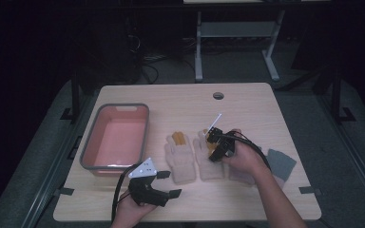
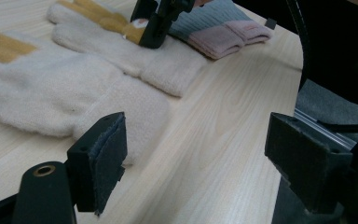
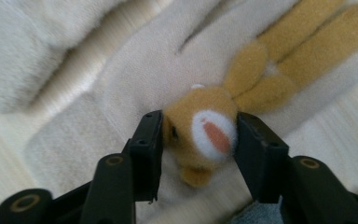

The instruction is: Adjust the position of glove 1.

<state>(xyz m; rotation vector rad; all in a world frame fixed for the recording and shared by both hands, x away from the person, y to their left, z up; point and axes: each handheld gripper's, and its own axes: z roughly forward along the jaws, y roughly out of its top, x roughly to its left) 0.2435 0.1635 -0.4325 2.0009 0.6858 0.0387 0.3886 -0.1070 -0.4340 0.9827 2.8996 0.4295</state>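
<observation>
Right gripper view: the right claw (image 3: 199,140) pinches the rabbit head (image 3: 200,133) sewn on the cream glove (image 3: 135,84), ears running straight ahead; the glove lies flat on the worktop (image 1: 247,102). The spread left claw (image 1: 167,184) waits farther off.

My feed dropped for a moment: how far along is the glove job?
Done: nothing; the pink bin holds nothing. In hand: the right gripper grips the rabbit patch on the right cream glove. Left: both cream gloves and the grey-pink pair still lie on the table; the left gripper waits open.
</observation>
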